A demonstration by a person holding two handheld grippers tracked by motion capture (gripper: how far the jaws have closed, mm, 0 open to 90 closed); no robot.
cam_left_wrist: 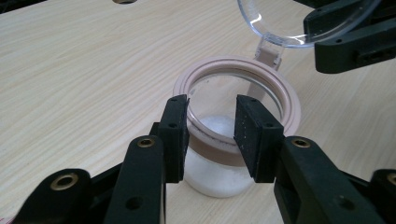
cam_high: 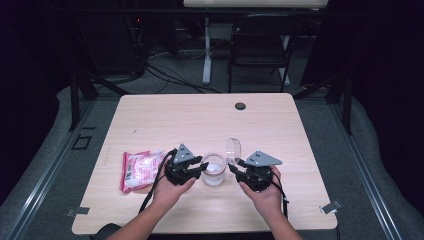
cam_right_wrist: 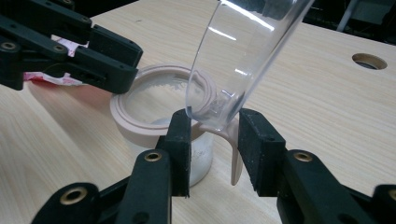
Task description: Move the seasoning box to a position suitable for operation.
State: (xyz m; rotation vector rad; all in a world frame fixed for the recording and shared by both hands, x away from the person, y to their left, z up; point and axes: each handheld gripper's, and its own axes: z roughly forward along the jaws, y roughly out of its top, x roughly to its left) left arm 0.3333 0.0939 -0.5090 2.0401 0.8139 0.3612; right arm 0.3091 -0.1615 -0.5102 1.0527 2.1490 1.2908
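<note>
A: Status on jar (cam_high: 214, 170)?

B: Sits on table (cam_high: 210, 120), near front edge, between both grippers. Clear glass w/ pinkish rim, white powder at bottom. Hinged clear lid (cam_high: 233, 150) swung up, standing approx. upright on the right side. Pink packet (cam_high: 137, 170) lies flat just left of the left gripper.

A: Left gripper (cam_left_wrist: 211, 135)?

B: Jaws straddle the near wall of jar below the rim; one pad outside, one looks inside the mouth. Seems clamped on jar wall, steadying it. Pad contact on inner side not 100% clear.

A: Right gripper (cam_right_wrist: 214, 149)?

B: Jaws partly apart, lid's lower edge and hinge tab between them. Gap visible on right pad side; left pad close to or touching lid. No firm grip, in my judgement.

A: Risks?

B: 1) Lid has no firm hold: if it slips off the pads it could drop shut onto the left gripper's pad in the mouth. 2) Squeezing on curved, slick plastic near hinge may squirt lid sideways or strain hinge tab. 3) Any pull on lid tips jar if left clamp is weak; powder spills. 4) Both grippers sit near each other over the rim; collision possible.
</note>
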